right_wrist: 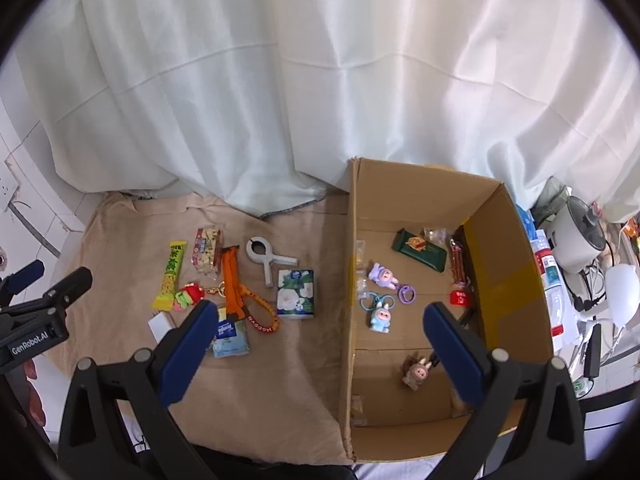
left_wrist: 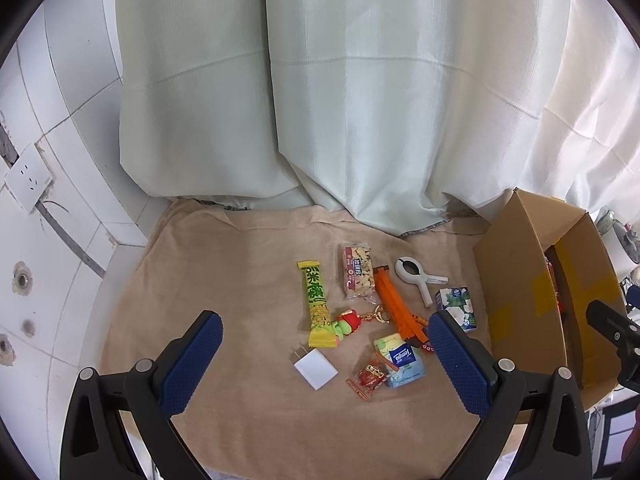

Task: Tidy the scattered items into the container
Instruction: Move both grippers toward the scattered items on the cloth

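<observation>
Scattered on the beige cloth lie a yellow-green snack stick, a cereal bar, a white clip, an orange strap, a strawberry keychain, a white charger, a red candy, a tissue pack and a flower-print box. The open cardboard box at the right holds small figurines and snack packs. My left gripper hovers open above the charger and candy. My right gripper hangs open over the box's left wall, holding nothing.
A pale curtain hangs behind the cloth. A tiled wall with a socket is at the left. Right of the box stand bottles, a small white appliance and cables.
</observation>
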Action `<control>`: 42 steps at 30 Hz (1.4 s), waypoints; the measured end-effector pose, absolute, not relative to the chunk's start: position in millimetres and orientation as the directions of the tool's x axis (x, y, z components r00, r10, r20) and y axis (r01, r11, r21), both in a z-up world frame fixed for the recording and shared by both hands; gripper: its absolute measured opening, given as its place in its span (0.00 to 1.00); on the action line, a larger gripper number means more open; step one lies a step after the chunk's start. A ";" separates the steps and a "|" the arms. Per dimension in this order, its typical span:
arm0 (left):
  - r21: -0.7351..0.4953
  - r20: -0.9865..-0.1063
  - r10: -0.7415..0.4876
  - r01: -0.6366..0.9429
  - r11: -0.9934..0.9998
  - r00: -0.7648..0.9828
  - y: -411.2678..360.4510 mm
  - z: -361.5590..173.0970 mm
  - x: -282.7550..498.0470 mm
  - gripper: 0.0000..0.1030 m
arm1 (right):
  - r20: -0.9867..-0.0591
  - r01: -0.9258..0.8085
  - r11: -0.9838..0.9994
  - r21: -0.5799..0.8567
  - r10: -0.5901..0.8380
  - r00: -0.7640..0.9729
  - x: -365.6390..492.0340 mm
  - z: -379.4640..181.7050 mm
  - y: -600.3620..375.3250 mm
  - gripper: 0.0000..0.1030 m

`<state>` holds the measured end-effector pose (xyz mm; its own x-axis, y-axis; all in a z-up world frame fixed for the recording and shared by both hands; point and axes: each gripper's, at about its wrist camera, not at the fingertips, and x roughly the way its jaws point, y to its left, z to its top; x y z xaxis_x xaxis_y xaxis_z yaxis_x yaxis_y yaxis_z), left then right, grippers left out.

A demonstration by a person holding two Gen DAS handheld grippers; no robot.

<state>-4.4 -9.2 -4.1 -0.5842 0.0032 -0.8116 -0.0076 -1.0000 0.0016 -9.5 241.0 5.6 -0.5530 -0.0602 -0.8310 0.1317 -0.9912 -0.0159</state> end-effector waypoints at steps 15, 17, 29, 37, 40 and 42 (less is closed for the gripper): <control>0.009 -0.818 -0.003 -0.008 -1.000 -0.575 -11.3 -6.2 -9.1 1.00 | -0.833 0.148 -0.989 -0.022 -0.064 -0.549 -10.4 5.1 236.1 1.00; 0.006 -0.820 0.000 -0.009 -1.000 -0.573 -11.3 -6.1 -9.3 1.00 | -0.835 0.155 -0.988 -0.021 -0.068 -0.547 -11.0 3.9 233.9 1.00; -0.014 -0.845 -0.004 0.028 -1.000 -0.535 -36.2 -38.5 -7.7 1.00 | -0.846 0.289 -0.956 -0.042 -0.119 -0.519 -16.5 -11.5 188.1 1.00; -0.036 -0.870 0.007 0.049 -0.998 -0.493 -50.9 -80.3 -8.0 1.00 | -0.881 0.398 -0.917 0.006 -0.193 -0.433 -19.0 -55.8 154.3 1.00; -0.067 -0.898 0.042 0.043 -0.997 -0.439 -52.9 -107.4 -12.0 1.00 | -0.894 0.419 -0.908 0.023 -0.206 -0.397 -18.0 -80.0 147.3 1.00; -0.072 -0.913 0.047 0.048 -0.996 -0.405 -54.4 -127.4 -14.1 1.00 | -0.903 0.425 -0.905 0.025 -0.203 -0.379 -16.7 -92.0 145.7 1.00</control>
